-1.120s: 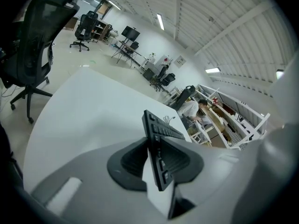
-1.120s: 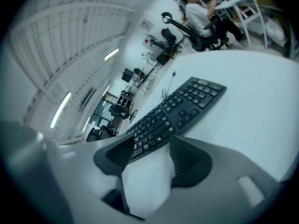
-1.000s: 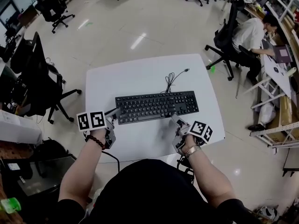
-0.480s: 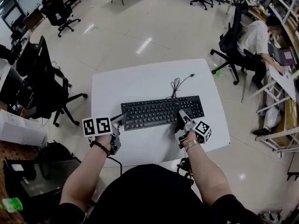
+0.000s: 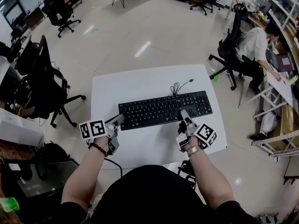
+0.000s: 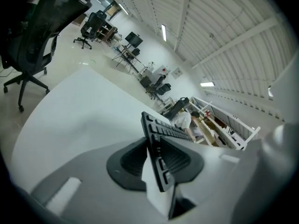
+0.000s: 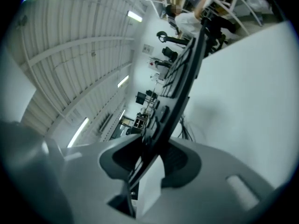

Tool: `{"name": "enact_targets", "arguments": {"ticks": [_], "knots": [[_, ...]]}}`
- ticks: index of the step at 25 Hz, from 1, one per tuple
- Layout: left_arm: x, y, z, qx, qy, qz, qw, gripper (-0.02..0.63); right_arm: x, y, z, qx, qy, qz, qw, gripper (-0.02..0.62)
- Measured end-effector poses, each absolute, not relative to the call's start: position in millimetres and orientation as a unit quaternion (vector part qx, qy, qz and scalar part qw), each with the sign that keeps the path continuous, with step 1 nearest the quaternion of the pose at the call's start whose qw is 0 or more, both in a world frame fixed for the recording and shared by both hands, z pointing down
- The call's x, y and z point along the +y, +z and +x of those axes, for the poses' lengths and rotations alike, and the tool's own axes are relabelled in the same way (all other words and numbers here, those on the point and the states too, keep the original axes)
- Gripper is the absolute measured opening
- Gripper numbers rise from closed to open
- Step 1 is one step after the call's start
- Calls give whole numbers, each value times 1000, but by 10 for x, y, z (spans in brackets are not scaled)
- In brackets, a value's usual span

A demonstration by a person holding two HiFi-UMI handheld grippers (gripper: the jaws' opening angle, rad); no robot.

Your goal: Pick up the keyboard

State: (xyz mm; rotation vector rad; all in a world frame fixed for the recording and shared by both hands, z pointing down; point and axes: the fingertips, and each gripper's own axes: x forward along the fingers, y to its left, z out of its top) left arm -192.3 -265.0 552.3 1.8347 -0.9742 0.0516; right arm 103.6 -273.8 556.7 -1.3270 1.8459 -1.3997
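Observation:
A black keyboard lies across the middle of the white table, its cable trailing toward the far edge. My left gripper is shut on the keyboard's near left corner. In the left gripper view the keyboard's edge stands between the two dark pads of that gripper. My right gripper sits on the near edge toward the right end. Its jaws are closing, and the keyboard runs between the pads of the right gripper, which press on it.
A black office chair stands close to the table's left side. At the right, a person sits at a desk, with another chair behind them. More chairs stand farther off on the glossy floor.
My right gripper has moved forward onto the keyboard's near edge and its jaws have narrowed around it. The keyboard's right end has swung away and to the right. The left gripper has kept its hold.

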Motion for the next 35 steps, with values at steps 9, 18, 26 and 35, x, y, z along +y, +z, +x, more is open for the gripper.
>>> {"name": "enact_targets", "arguments": {"ticks": [9,18,26,35], "knots": [[-2846,5193,-1936,-384,-71,793,468,97,-2710,4590,923,749,-398,-492,197,117],[-2918,5047,-1941,-375,-97,802,454,95,-2698,4265,861,771,-350,-498,186,115],[-2934,5016,-1924,-373,-102,804,451,95,-2678,4215,872,774,-341,-502,182,117],[-2943,4984,-1955,-373,-105,805,450,95,-2683,4176,839,774,-339,-503,183,117]]}}
